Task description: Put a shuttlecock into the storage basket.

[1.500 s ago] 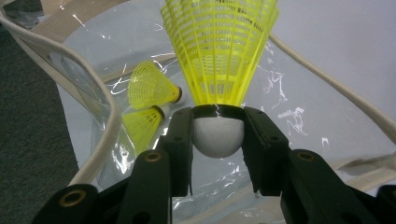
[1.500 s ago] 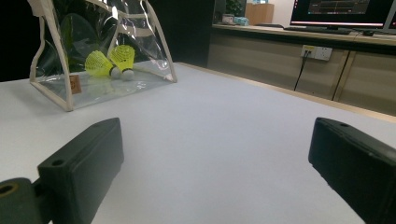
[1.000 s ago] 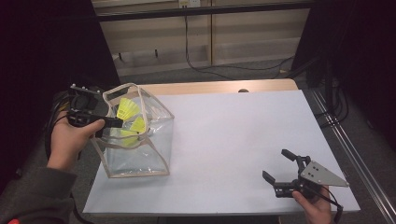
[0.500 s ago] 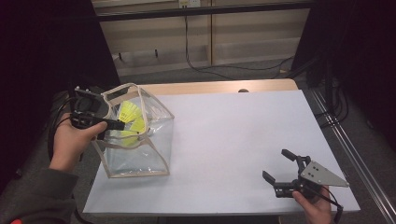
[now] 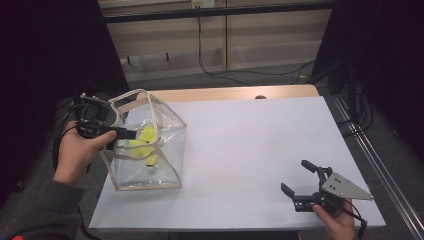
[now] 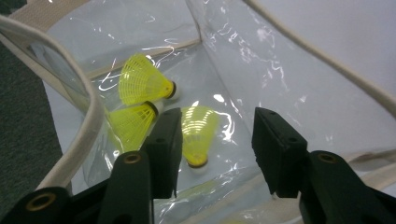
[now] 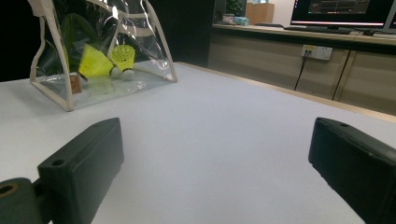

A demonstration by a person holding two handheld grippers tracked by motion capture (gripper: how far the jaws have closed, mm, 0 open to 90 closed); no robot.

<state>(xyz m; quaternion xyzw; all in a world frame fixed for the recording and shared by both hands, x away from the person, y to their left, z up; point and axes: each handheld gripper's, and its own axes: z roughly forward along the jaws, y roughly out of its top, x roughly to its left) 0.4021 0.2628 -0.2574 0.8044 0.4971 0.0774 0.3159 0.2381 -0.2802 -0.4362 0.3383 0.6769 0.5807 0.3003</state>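
Observation:
A clear plastic bag (image 5: 167,150) with beige trim stands at the table's left. My left gripper (image 5: 129,134) reaches into its open top. Its jaws have just been opening, and my left gripper (image 6: 217,128) is now open with nothing pressed between the pads. Three yellow shuttlecocks lie on the bag's floor: one (image 6: 198,133) below the jaws, two more (image 6: 142,86) (image 6: 128,123) beside it. They show as a yellow cluster (image 5: 145,139) from above. My right gripper (image 5: 296,176) rests open near the table's front right, with nothing between its jaws (image 7: 215,163). The right gripper view shows the bag (image 7: 154,42) far off with shuttlecocks (image 7: 95,63) inside.
A white sheet (image 5: 250,150) covers the table, with a strip of wood (image 5: 225,93) along its far edge. Wooden cabinets and cables (image 5: 200,45) stand behind the table. A metal rail (image 5: 370,150) runs along the right side. A monitor (image 7: 343,9) glows in the background.
The yellow shuttlecock that sat at the left gripper's tip near the bag's top now lies lower, on the bag's floor. The left jaws have spread apart. The right gripper stays still.

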